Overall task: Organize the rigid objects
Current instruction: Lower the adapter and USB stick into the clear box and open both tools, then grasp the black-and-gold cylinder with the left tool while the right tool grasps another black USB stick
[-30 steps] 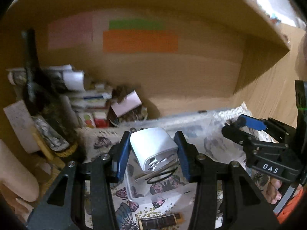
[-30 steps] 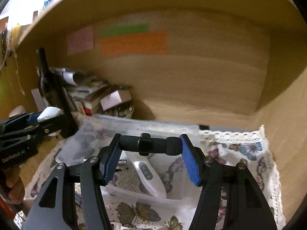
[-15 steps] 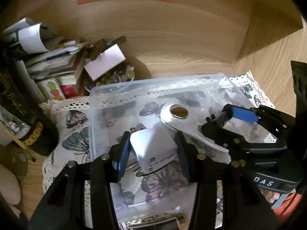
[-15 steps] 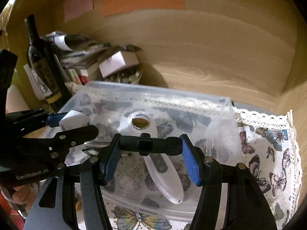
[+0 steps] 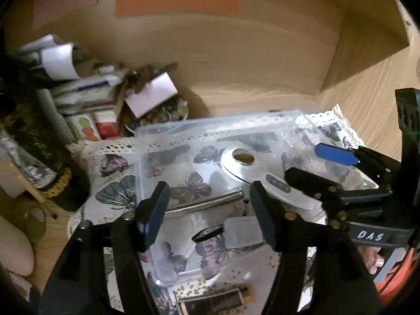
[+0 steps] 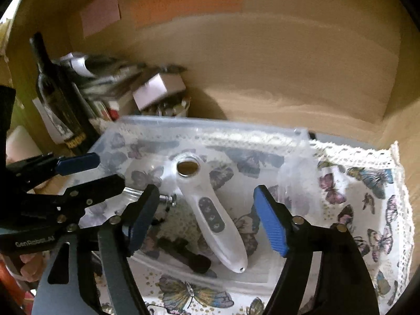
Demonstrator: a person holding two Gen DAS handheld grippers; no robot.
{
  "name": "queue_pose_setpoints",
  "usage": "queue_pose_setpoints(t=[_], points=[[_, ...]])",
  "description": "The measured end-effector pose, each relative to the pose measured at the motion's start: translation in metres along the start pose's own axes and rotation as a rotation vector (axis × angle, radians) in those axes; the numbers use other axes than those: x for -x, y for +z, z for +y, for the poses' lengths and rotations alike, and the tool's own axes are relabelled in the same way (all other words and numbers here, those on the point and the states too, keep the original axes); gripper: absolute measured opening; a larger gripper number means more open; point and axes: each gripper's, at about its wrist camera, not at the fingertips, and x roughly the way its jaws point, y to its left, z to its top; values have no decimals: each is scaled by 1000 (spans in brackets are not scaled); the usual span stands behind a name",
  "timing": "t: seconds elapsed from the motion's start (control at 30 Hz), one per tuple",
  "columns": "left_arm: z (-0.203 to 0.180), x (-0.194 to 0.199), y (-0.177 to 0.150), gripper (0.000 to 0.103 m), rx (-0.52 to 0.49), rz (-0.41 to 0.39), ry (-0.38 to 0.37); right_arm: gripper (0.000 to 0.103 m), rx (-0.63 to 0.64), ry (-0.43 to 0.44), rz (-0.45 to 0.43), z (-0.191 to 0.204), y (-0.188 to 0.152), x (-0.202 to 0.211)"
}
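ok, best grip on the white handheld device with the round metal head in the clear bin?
Probably the narrow white handle of the white handheld device, from above, jaws across its width. It lies flat in the clear plastic bin, with bare floor on its right.

Both grippers let go over the clear plastic storage box (image 6: 199,128)

The left gripper (image 5: 207,210), a second ago clamped on the white cube-shaped plug adapter (image 5: 242,232), now stands spread wide, and the adapter lies on the box floor toward 5 o'clock of its gap. The right gripper (image 6: 207,218), earlier pinching the black cylindrical rod (image 6: 183,253), is likewise parted, the rod resting in the box at 7 o'clock of the white handheld device (image 6: 210,212).
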Motion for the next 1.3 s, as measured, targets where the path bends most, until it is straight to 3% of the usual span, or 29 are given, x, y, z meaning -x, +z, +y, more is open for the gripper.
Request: queue_pose_setpoints(t=[0.23, 0.4, 0.6, 0.97, 1.03, 1.13, 1.3], points=[[-4, 50, -8, 99, -36, -120, 56, 85, 12, -6, -103, 2, -6, 48], [-12, 72, -25, 102, -75, -150, 79, 89, 17, -10, -115, 1, -23, 67], [-15, 65, -51, 102, -98, -73, 82, 91, 30, -27, -78, 3, -49, 71], [-12, 17, -91, 102, -73, 143, 31, 91, 40, -17, 115, -2, -102, 37], [-14, 10, -94, 102, -73, 163, 36, 89, 53, -8, 154, -1, -107, 29], [-12, -1, -95, 102, -60, 191, 70, 74, 65, 0, 199, 1, -112, 19], [-7, -9, -95, 102, -18, 201, 64, 59, 87, 4, 198, 4, -114, 18]])
